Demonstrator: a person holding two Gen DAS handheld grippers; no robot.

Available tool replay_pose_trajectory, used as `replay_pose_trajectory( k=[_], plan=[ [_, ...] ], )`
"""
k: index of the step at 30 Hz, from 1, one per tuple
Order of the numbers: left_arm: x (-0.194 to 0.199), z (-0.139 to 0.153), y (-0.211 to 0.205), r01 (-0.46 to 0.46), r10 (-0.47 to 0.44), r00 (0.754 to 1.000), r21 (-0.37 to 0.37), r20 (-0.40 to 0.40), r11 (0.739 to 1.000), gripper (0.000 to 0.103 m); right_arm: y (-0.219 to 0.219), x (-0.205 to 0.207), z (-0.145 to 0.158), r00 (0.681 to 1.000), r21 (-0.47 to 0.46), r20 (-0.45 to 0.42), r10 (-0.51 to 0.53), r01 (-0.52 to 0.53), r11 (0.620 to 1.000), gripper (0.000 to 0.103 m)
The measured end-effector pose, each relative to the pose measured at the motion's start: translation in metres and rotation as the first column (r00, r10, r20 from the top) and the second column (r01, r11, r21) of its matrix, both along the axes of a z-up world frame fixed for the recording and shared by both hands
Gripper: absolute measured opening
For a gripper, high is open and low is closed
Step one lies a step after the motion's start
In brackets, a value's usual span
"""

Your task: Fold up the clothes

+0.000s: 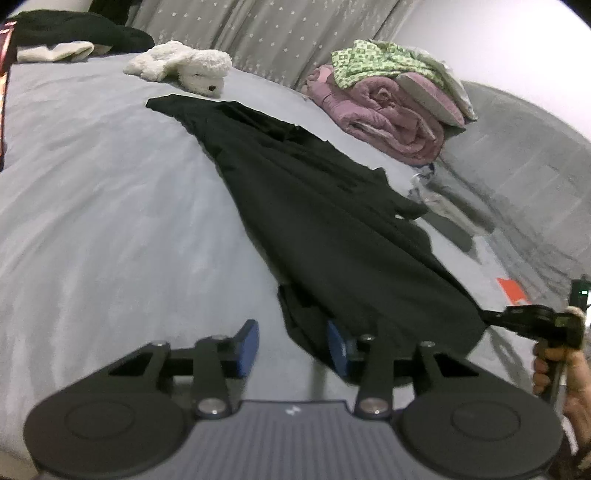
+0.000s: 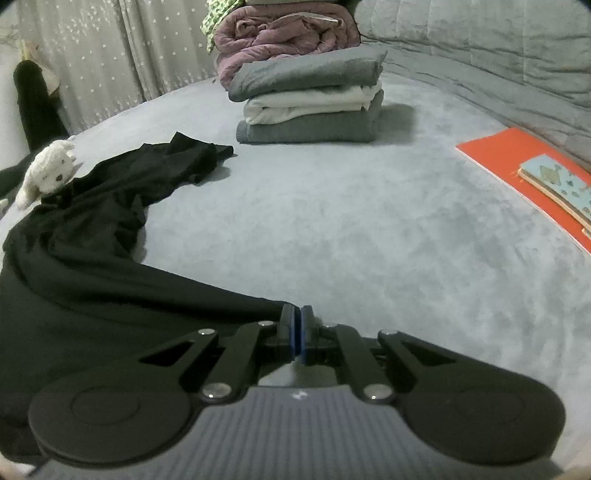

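Right wrist: right gripper (image 2: 297,332) clamped on black garment (image 2: 92,258) corner, pulling it taut across bed (image 2: 351,229). Left gripper (image 1: 291,347) spread wide beside the hem, ready to pinch.

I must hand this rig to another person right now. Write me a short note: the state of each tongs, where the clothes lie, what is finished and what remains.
Left tongs: open, low over the bed, at the near edge of the black garment, gripping nothing.
Right tongs: shut on a corner of the black garment, pulling it out at the near side.
The garment lies long and bunched across the bed, its far end by the white plush toy.
Done: a stack of folded clothes, grey, white, grey, sits in front of the pink blanket.
Left: grip the other corner, spread the garment flat, fold it, add it to the stack.
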State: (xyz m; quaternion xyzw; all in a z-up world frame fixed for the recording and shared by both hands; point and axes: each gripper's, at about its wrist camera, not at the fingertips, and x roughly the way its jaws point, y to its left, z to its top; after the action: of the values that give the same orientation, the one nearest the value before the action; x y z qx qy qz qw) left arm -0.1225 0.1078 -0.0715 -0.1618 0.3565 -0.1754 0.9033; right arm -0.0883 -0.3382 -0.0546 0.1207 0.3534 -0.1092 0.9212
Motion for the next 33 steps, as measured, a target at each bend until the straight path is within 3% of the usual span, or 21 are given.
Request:
replay_pose_trajectory(
  k=[5,7,9,12,18,25,33],
  plan=[
    [0.020,-0.004,-0.008,0.008,-0.008,1.000,0.038,0.006,0.999,0.038,0.003,-0.006,-0.001,1.000,-0.020,0.008,0.011,-0.010,1.000,0.003],
    [0.026,-0.005,-0.010,0.004,-0.004,1.000,0.046,0.001,0.999,0.034,0.002,-0.003,-0.002,1.000,-0.017,0.008,0.010,-0.009,1.000,0.003],
    [0.030,-0.005,-0.014,0.008,-0.007,1.000,0.053,-0.009,0.999,0.015,0.002,-0.002,-0.002,1.000,-0.020,0.008,0.010,-0.010,1.000,0.003],
    [0.030,-0.004,-0.018,0.001,0.000,1.000,0.057,-0.016,0.998,0.005,0.004,-0.001,-0.001,1.000,-0.022,0.006,0.009,-0.009,1.000,0.003],
    [-0.001,0.019,0.007,-0.122,0.121,0.992,0.026,0.042,0.992,0.003,0.004,-0.007,0.005,1.000,-0.005,0.003,0.009,-0.009,1.000,0.003],
    [-0.041,0.049,0.042,-0.273,0.275,0.955,-0.029,0.110,0.962,0.000,0.014,-0.026,0.017,0.999,0.027,0.013,0.037,-0.037,0.999,0.003],
    [-0.085,0.085,0.052,-0.331,0.331,0.912,-0.040,0.241,0.943,0.000,0.033,-0.053,0.041,0.995,0.057,0.042,0.088,-0.091,0.994,0.003]
  ],
)
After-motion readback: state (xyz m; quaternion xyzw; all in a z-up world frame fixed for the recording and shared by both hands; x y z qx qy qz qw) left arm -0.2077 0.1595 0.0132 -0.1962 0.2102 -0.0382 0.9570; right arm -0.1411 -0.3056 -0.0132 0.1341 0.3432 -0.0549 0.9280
